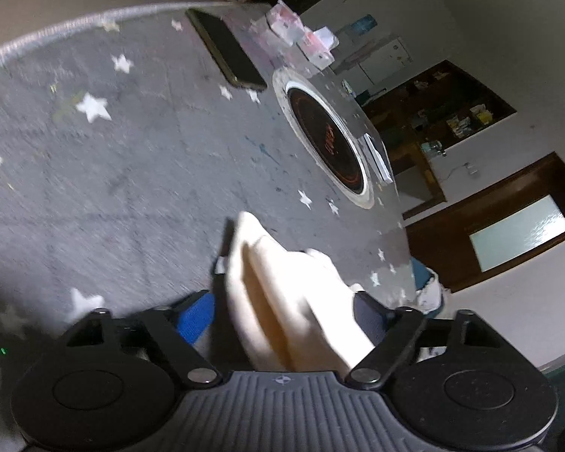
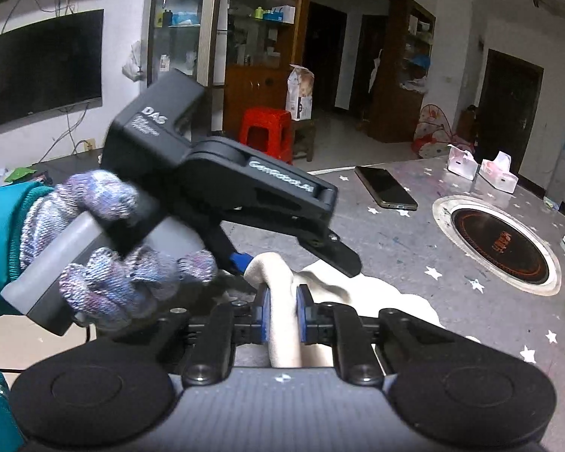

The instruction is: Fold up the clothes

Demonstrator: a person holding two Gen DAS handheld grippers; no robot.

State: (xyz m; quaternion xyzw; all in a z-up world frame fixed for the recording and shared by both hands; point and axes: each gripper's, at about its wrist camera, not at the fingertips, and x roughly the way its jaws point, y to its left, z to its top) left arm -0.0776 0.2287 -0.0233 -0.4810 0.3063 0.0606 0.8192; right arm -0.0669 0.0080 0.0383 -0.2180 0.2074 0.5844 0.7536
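Grey, star-printed cloth covers the round desk (image 2: 414,233), whose rim curves along the far left in the left wrist view; a wide bare stretch of it lies open left of the garment there. In the right wrist view the desk's far edge runs behind the phone, with open floor and a red stool (image 2: 267,132) beyond.

Counted on the desk: one dark phone (image 2: 386,187) far centre, two pink-and-white tissue packs (image 2: 461,160) far right, one round black cooker plate (image 2: 503,245) set into the top on the right, and one cream garment (image 2: 282,324) at the near edge.

The right gripper (image 2: 283,314) has its jaws pinched tight on a raised fold of the cream garment, blue pads (image 2: 264,314) pressing both sides. The left gripper (image 1: 282,312), held by a knit-gloved hand (image 2: 105,248) with a teal sleeve, has its jaws partly spread with the garment lying between them; the right pad seems to touch the cloth, the left blue pad (image 1: 196,318) stands just clear. Nothing shows the cloth clamped there.
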